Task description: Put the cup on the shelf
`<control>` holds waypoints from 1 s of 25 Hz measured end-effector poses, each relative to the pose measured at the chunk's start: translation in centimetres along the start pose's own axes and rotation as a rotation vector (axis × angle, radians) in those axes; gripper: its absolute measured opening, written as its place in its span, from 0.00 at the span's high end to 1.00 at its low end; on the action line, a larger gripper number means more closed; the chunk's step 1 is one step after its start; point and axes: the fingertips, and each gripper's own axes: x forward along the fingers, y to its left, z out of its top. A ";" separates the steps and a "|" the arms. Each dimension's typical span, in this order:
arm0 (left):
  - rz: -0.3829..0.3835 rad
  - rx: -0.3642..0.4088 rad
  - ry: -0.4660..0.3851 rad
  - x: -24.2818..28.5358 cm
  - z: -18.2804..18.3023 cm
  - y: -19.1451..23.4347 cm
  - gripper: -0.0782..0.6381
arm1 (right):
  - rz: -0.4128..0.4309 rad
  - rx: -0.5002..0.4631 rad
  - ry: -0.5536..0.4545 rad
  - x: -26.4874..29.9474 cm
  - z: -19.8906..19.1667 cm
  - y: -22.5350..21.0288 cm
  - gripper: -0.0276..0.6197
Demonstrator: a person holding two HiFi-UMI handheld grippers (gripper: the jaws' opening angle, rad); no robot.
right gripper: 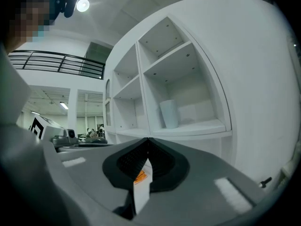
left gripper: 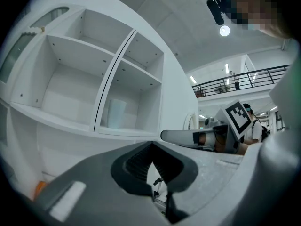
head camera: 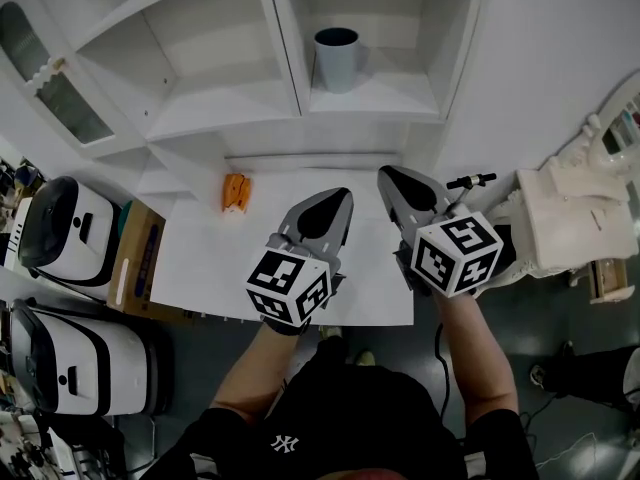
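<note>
An orange item [head camera: 235, 193] is lying on the matte white desk [head camera: 200, 258], left of the left gripper [head camera: 338, 200]. Its grey fingers [left gripper: 94, 187] are pressing together on nothing. The right gripper [head camera: 392, 180] is likewise closing on nothing. The smooth grey cylindrical cup [head camera: 336, 58] is standing on the white shelf [head camera: 375, 98], beyond the fingers. The placing looks done, so the next move is only to back away.

A white shelf [head camera: 215, 108] fills the head view from 10 to 1 o'clock, with a plain white wall [head camera: 550, 58] at 2. Below it a white table [head camera: 200, 258] stands near centre over a dark floor [head camera: 570, 378]. At 9 a cardboard box [head camera: 140, 258] sits beside two white machines [head camera: 60, 223]. White carved furniture [head camera: 570, 218] stands at 3. The left gripper view shows a round ceiling lamp [left gripper: 225, 30] at 1; the right gripper view shows a dark railing [right gripper: 56, 62] at 10.
</note>
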 end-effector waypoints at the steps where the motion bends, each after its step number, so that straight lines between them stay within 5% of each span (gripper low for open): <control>1: 0.001 -0.002 0.000 -0.3 -0.1 -0.3 0.89 | 0.004 0.005 0.003 -0.4 -0.4 0.3 0.92; 25: -0.006 -0.012 -0.018 -4.5 -1.4 -4.6 0.89 | 0.042 -0.022 -0.014 -6.0 -4.6 5.6 0.93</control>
